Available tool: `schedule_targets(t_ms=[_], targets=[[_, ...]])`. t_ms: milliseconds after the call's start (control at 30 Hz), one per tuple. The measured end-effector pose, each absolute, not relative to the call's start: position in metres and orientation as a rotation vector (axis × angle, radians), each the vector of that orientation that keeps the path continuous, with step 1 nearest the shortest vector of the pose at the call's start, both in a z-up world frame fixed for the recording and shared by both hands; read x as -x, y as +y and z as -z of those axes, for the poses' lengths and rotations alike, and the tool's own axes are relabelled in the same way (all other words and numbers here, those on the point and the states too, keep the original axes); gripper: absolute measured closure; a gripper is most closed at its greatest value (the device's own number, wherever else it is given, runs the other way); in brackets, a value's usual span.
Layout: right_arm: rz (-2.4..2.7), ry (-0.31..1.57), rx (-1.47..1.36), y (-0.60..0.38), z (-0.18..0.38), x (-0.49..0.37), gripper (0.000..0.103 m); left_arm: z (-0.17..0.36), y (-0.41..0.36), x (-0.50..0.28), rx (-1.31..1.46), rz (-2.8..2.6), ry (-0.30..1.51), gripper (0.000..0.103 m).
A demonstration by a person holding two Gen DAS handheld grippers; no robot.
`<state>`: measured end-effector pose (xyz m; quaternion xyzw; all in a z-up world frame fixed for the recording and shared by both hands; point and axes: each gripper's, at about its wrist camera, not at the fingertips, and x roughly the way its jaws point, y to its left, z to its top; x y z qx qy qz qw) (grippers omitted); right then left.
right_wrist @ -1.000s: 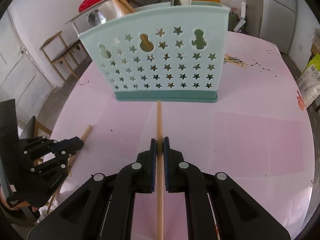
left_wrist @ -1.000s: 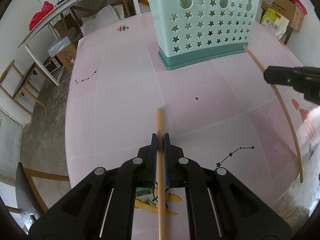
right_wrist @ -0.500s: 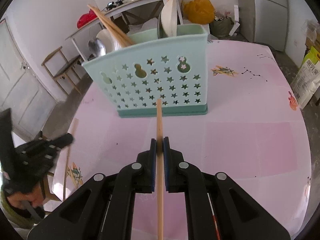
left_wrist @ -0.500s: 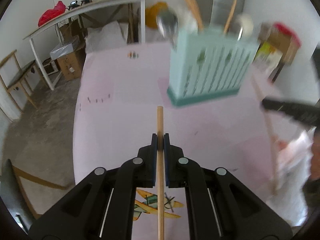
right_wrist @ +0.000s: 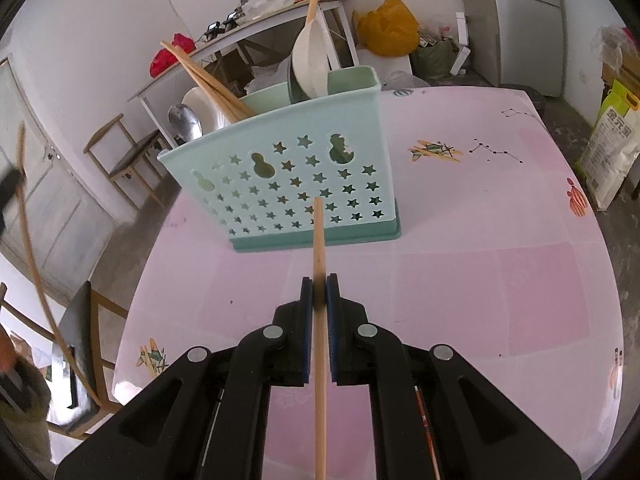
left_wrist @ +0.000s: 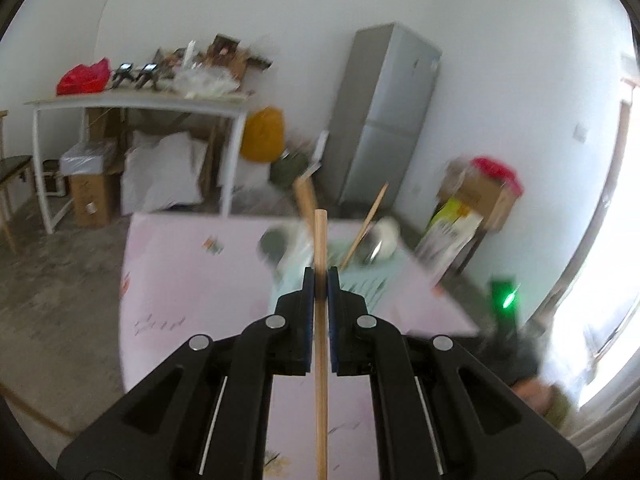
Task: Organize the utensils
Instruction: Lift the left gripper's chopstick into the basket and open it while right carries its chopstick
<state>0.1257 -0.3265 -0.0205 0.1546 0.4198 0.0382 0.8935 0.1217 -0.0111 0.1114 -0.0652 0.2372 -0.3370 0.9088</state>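
Right wrist view: my right gripper (right_wrist: 319, 300) clenches a wooden chopstick (right_wrist: 319, 280) just short of the mint star-punched plastic caddy (right_wrist: 296, 184) on the pink tabletop (right_wrist: 480, 272). My left gripper (left_wrist: 320, 294) pinches another wooden stick (left_wrist: 320, 320) near the caddy; that blurred view risks jabbing its crowded utensils.

In the right wrist view, a utensil caddy (right_wrist: 304, 184) stands on the table (right_wrist: 480, 280) at frame centre, chopsticks (right_wrist: 204, 76) leaning to its upper left, a ladle (right_wrist: 310, 60) rising from its rear compartment and a spoon (right_wrist: 184, 122) at its left end. A chopstick (right_wrist: 319, 280) runs up the lower centre between the right gripper (right_wrist: 319, 292) fingers, its tip before the caddy wall. A chair (right_wrist: 124, 152) sits left of the table, a refrigerator (right_wrist: 528, 28) upper right
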Motion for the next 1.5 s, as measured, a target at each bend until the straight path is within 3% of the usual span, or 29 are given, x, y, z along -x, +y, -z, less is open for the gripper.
schedule_targets(t_ms=[467, 667, 900, 1133, 1233, 1400, 1500], targets=[[-0.070, 0.838, -0.365, -0.339, 0.016, -0.123, 0.096, -0.201, -0.088, -0.196, 0.262, 0.725, 0.148, 0.098], [-0.055, 0.843, -0.381, -0.349, 0.017, -0.124, 0.096, -0.183, -0.130, -0.228, 0.269, 0.675, 0.131, 0.098], [-0.049, 0.841, -0.391, -0.354, 0.016, -0.124, 0.096, -0.127, -0.163, -0.247, 0.207, 0.591, 0.168, 0.098], [-0.048, 0.833, -0.387, -0.355, 0.015, -0.121, 0.096, -0.097, -0.135, -0.236, 0.294, 0.607, 0.260, 0.098], [-0.044, 0.819, -0.382, -0.356, 0.012, -0.117, 0.096, -0.095, -0.119, -0.221, 0.296, 0.629, 0.272, 0.089], [-0.029, 0.777, -0.377, -0.359, -0.003, -0.106, 0.096, -0.090, -0.091, -0.192, 0.275, 0.657, 0.305, 0.060], [-0.034, 0.737, -0.379, -0.361, -0.016, -0.100, 0.096, -0.082, -0.077, -0.173, 0.243, 0.661, 0.336, 0.050]])
